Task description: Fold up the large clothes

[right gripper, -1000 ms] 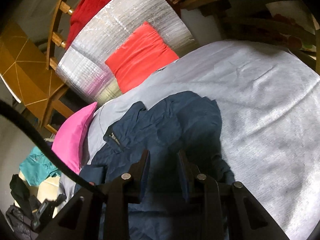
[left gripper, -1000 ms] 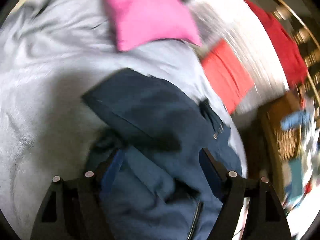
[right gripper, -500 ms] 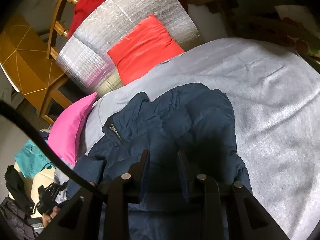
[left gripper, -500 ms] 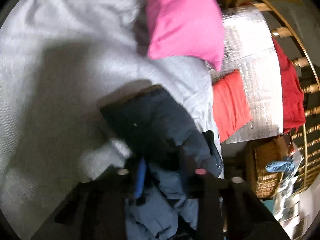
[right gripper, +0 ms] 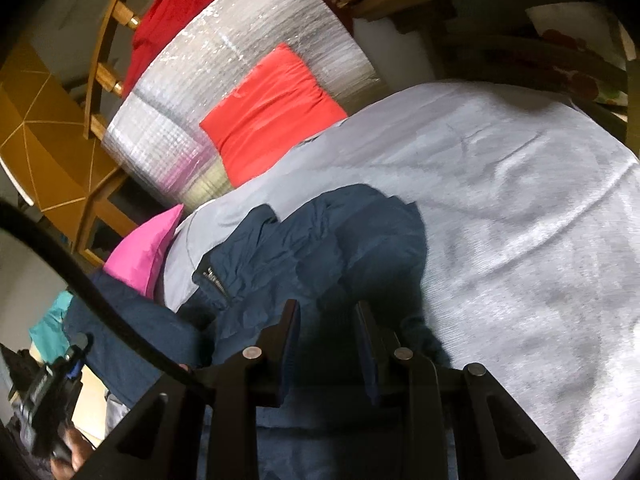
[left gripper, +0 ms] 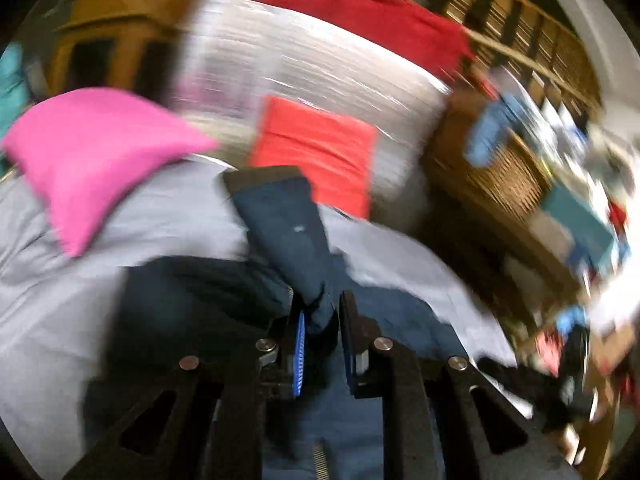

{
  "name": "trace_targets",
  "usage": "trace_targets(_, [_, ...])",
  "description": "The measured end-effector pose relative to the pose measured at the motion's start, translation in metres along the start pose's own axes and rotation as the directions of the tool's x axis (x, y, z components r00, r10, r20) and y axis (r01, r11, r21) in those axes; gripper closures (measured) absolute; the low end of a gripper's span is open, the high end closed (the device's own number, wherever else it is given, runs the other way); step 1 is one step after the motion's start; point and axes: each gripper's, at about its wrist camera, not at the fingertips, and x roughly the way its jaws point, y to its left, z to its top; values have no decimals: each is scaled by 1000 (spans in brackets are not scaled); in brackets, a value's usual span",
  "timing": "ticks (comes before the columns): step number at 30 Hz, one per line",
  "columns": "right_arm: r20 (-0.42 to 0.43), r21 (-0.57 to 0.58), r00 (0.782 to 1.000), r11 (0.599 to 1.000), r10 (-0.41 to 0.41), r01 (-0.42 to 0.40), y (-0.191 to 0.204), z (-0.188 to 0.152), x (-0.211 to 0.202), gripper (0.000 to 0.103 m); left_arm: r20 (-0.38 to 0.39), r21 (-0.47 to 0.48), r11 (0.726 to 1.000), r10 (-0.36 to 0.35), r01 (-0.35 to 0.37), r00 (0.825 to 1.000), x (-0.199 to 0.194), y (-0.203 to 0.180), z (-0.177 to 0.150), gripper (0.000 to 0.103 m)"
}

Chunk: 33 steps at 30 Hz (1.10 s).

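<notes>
Left gripper [left gripper: 320, 320] was clamped on a sleeve [left gripper: 286, 236] of the navy jacket [right gripper: 320, 248], the sleeve standing up from between its fingers, cuff uppermost; this view was blurred. Right gripper [right gripper: 326, 334] had its fingers close together with dark jacket fabric bunched between them, apparently pinched. Most of the jacket lay crumpled on the grey bedsheet [right gripper: 500, 200], its zip [right gripper: 216, 282] showing near the collar. A pink pillow [left gripper: 92, 152] rested on the sheet beside the jacket. Beyond the bed edge, a red cushion [right gripper: 272, 112] leaned against a silver foil mat [right gripper: 240, 40].
</notes>
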Motion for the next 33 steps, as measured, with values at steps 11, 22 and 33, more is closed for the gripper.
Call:
trace_targets(11, [5,138,996,986,88,-88,-32,12,-7,45,-251,306,951,50,31,967,41,-63,-49,23])
trace_targets(22, [-267,251,891,919,366,-303,-18,-12,40,45,-319,120,984,-86,131,944,31,-6,-46,18])
trace_targets(33, [-344,301,876,924,337,-237,-29,-22,60,45,-507,395,903,58,171,860,38,-29,-95,17])
